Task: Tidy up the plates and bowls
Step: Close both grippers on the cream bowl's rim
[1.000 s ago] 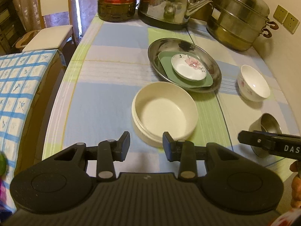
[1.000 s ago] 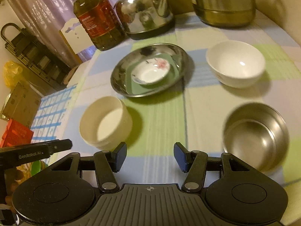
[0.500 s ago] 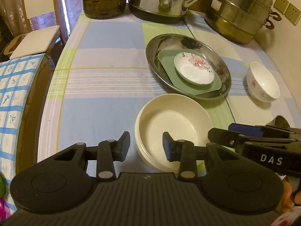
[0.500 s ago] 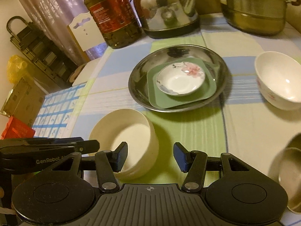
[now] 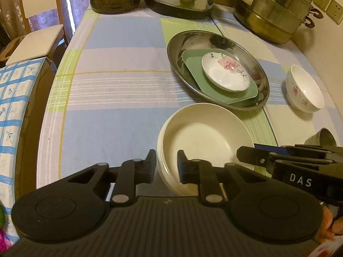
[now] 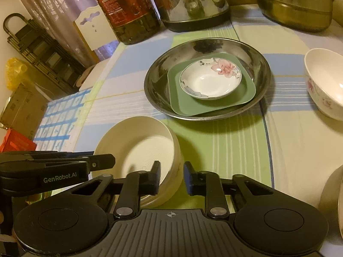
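Left gripper: jaws closing, astride the near left rim of the round cream plastic bowl, one inside, one outside.
Right gripper: jaws closing, astride the same bowl's right wall.
Cream bowl: on the checked-cloth bench, between both jaws.
Beyond the jaws: steel tray holding green square plate and flowered saucer.

Both wrist views near, angled steeply down (opposite sides), sharing cream bowl, steel tray.
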